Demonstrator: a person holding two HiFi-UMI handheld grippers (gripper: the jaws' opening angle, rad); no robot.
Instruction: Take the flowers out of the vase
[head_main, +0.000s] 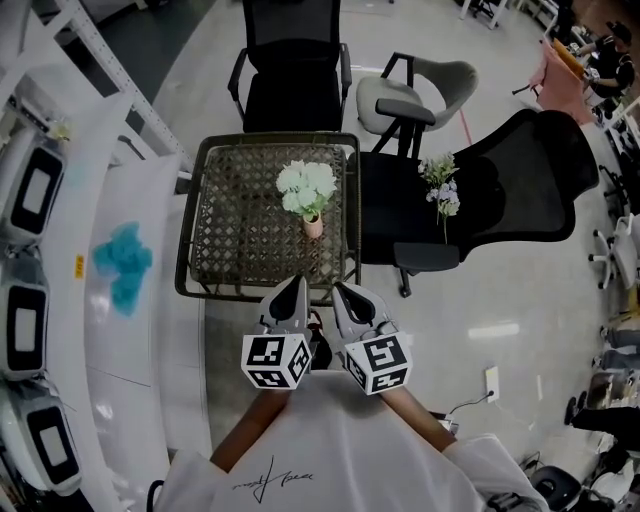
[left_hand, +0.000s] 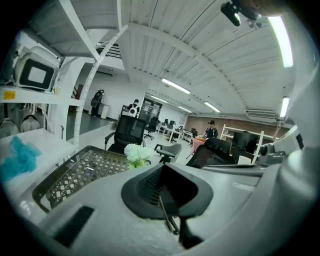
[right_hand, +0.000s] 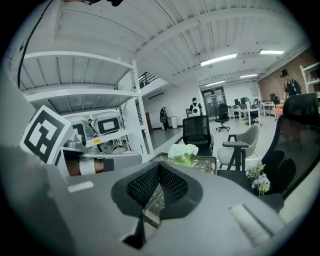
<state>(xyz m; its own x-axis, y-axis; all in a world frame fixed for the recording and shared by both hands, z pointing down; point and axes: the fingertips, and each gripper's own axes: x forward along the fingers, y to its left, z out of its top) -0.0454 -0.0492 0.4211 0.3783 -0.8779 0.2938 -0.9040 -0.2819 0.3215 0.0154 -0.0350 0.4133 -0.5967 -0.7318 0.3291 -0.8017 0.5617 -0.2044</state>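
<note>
A bunch of white flowers (head_main: 307, 187) stands upright in a small pinkish vase (head_main: 313, 227) on the right half of a lattice-topped table (head_main: 222, 215). My left gripper (head_main: 292, 284) and right gripper (head_main: 341, 291) hover side by side just short of the table's near edge, both shut and holding nothing. In the left gripper view the white flowers (left_hand: 136, 152) rise just beyond the closed left gripper (left_hand: 162, 167), which hides the vase. In the right gripper view the white flowers (right_hand: 183, 151) sit ahead of the closed right gripper (right_hand: 159, 165).
A second sprig of pale purple flowers (head_main: 441, 188) lies on the seat of a black office chair (head_main: 520, 170) right of the table. Another black chair (head_main: 292, 70) and a grey chair (head_main: 415, 95) stand behind. White shelving (head_main: 60, 230) with a blue cloth (head_main: 122, 262) runs along the left.
</note>
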